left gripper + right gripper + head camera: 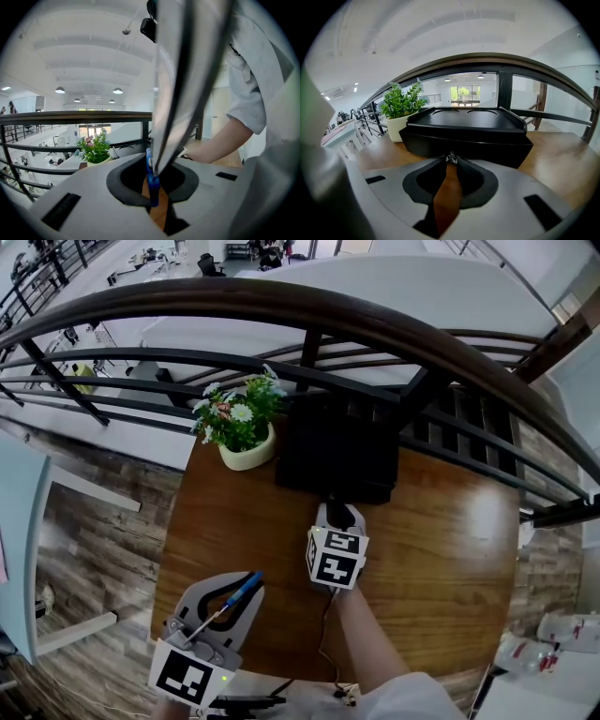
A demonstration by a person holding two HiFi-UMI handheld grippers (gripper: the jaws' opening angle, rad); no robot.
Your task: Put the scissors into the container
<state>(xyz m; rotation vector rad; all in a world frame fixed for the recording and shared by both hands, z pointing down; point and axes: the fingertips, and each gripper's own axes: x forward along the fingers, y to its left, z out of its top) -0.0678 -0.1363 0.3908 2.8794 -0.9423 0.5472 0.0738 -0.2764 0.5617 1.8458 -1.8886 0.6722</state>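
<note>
The scissors (174,84) have a blue handle (246,588), and their long metal blades rise toward the camera in the left gripper view. My left gripper (242,583) is shut on them at the handle (151,183), low at the table's near left. The black container (337,451) stands at the back middle of the table. My right gripper (339,513) points at its front wall (464,140). Its jaws are closed on a small shiny metal knob (451,158) at that wall.
A potted plant (242,423) with white flowers stands left of the container, also seen in the right gripper view (401,110). A dark curved railing (375,329) runs right behind the wooden table (441,549). A person's forearm (220,140) reaches in at the right.
</note>
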